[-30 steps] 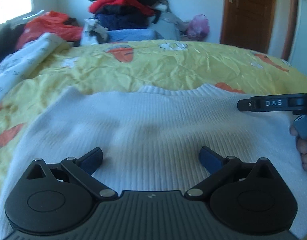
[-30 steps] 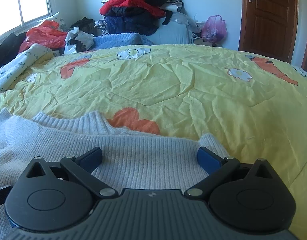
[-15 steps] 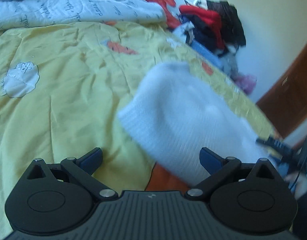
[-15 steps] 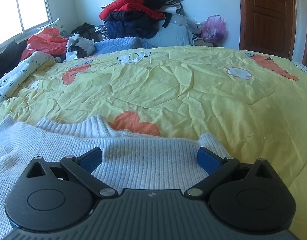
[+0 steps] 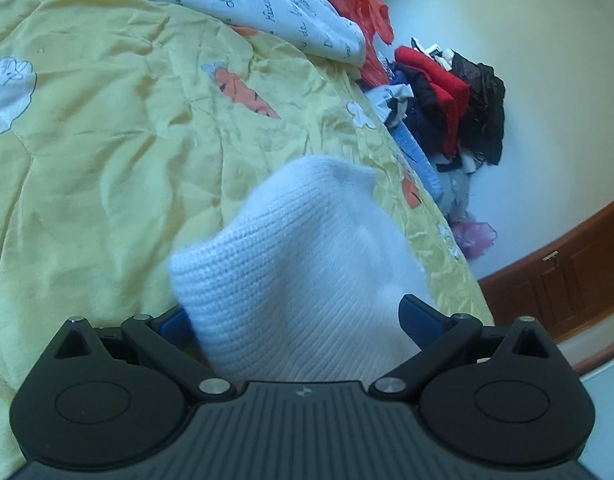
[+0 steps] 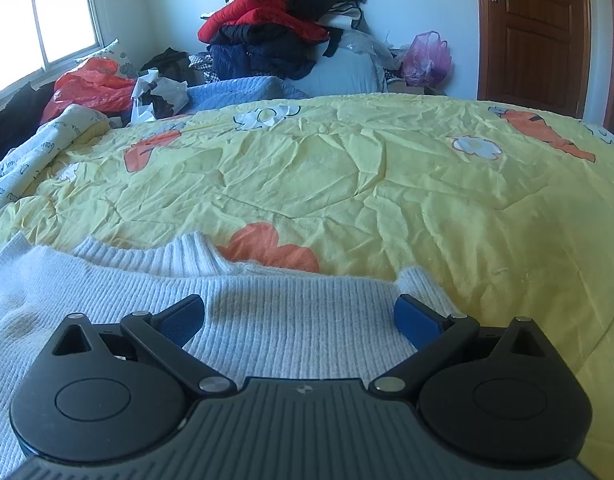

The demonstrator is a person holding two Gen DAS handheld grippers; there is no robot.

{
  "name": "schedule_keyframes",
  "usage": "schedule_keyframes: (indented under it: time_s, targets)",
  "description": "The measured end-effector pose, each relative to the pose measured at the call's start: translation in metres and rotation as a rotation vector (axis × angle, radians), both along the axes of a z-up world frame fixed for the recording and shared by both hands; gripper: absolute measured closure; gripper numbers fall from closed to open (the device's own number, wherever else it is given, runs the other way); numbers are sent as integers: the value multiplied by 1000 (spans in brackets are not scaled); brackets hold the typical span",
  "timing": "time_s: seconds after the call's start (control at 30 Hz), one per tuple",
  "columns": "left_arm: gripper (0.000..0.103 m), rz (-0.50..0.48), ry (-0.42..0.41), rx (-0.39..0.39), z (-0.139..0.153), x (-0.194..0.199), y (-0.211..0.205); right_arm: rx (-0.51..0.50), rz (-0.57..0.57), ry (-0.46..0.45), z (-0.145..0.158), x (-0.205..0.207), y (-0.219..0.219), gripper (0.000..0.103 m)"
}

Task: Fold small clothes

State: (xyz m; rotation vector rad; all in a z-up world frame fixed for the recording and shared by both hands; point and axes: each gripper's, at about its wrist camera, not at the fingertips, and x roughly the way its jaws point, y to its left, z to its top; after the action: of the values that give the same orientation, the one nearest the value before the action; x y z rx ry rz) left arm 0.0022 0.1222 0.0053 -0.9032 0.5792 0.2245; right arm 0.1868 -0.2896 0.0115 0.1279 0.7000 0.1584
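White knit sweater (image 6: 267, 320) lies flat on the yellow quilt (image 6: 387, 184), ribbed collar (image 6: 155, 254) toward the far side of the bed, ribbed sleeve cuff (image 6: 421, 280) at its right edge. Right gripper (image 6: 299, 316) sits low over the sweater body, jaws spread wide, blue pads (image 6: 417, 320) either side of bare knit, nothing between them pinched. In the left wrist view, camera tilted, a rounded folded end of the sweater (image 5: 299, 248) runs up between the left gripper (image 5: 291, 322) fingers; jaws wide apart, fabric covers part of the left pad (image 5: 173, 322), can't tell if it's touching the pads or just lying in front of them, no clamp visible. Quilt has carrot (image 5: 243, 90) and white flower prints, heavily creased. White printed blanket (image 5: 267, 4) bunched along the quilt edge, red plastic bag (image 6: 91, 88) just behind it. Clothes pile (image 6: 275, 28), red and black items on top, against the far wall, pink bag (image 6: 427, 58) beside it, brown wooden door (image 6: 535, 32) at right, window (image 6: 39, 28) at left.
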Motion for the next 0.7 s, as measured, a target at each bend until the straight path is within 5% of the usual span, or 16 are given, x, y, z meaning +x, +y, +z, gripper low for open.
schedule_keyframes:
  time_s: [0.17,0.23,0.27,0.3,0.4,0.5,0.6,0.7]
  targets:
    - [3,42,1,48,1,4,-6,2,-1,-2,1,-1,0,2]
    - [24,27,44,116,4,9,-10,3,-1,-2,0,-1,0,2]
    - [50,24,69,132,4,10,-10,3,-1,-2,0,-1,0,2]
    - [63,24,84,123,3,11,-6,4,-1,-2,0,-1,0,2]
    - [72,18,83,46,0,8,7,6,-1,-3,1,-2,-1,2]
    - [77,15,96,95,11,10,0,6,-1,-3,0,-1,-1,2]
    - [78,-17,51,292,42,10,-32,13,-1,-4,1,-2,-1,2]
    - [78,-173,-28,697,71,11,-108,27,-2,-4,1,-1,-3,2]
